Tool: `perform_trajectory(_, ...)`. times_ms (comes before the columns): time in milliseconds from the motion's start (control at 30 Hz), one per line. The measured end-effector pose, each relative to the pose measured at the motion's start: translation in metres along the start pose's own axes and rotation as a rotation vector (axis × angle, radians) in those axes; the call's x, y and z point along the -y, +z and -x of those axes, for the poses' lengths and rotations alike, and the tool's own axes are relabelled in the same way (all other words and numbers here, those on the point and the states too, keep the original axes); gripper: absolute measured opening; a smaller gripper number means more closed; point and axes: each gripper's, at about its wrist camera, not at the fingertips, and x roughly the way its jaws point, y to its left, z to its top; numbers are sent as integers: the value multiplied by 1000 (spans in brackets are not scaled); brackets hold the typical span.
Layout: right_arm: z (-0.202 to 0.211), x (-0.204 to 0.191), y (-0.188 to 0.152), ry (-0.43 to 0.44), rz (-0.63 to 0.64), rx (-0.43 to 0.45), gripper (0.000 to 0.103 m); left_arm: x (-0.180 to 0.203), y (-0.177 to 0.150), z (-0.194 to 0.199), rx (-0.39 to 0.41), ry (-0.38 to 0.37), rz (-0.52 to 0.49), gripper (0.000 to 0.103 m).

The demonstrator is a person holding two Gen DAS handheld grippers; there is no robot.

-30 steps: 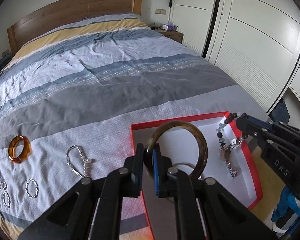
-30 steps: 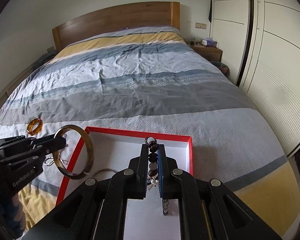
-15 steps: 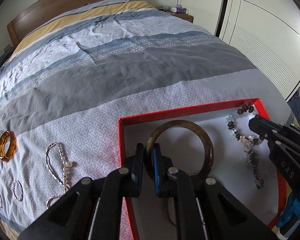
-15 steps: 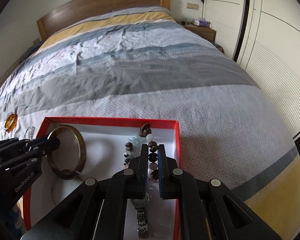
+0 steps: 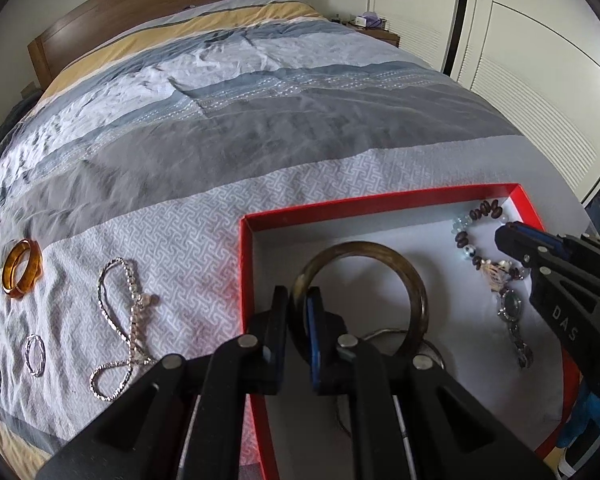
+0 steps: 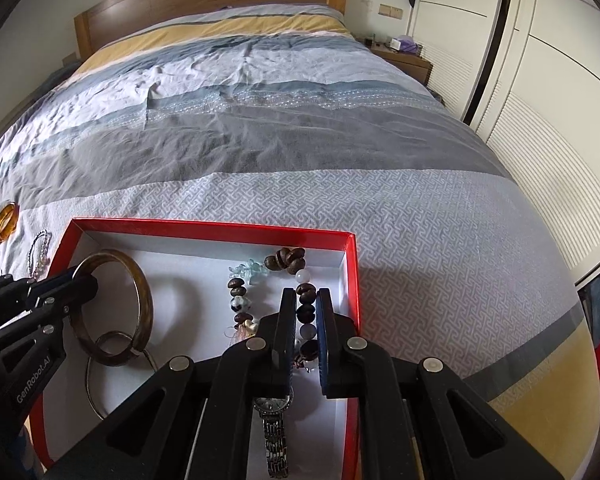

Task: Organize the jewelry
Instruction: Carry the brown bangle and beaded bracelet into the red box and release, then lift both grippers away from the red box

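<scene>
A red box with a white floor lies on the bed's near end. My left gripper is shut on a dark brown bangle, held low inside the box. My right gripper has its jaws slightly parted around a beaded bracelet that lies on the box floor; the beads sit between the pads. A silver watch and a thin silver ring lie in the box too.
On the bedspread left of the box lie an amber bangle, a silver chain, and several small silver hoops. White wardrobe doors stand to the right. A wooden headboard is at the far end.
Both grippers have come down into the box. The bead bracelet now rests on the box floor and my right jaws have parted slightly. The bangle is lower in the box.
</scene>
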Motion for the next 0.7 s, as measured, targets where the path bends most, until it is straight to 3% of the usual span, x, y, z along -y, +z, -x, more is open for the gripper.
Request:
perform_trajectory(333,2,-9,2,-1,52,-11,25,2,0,1,-2,-4,-17,10)
perform_trajectory(433,9,-13,3,1,72,2,34,0,3,3,-4,-38,-21,15)
perform_trajectory(500,16,-15,3,-22,88,12,45,0,3,5,-5,-57,-31,16)
perform_trajectory(600,34,-12,2,-24,87,37,46,-3,2,17,13,-83,-34,18)
perform_trajectory(700,55,-9,0,-36,84,52,46,-8,1,41,47,-88,-30,29)
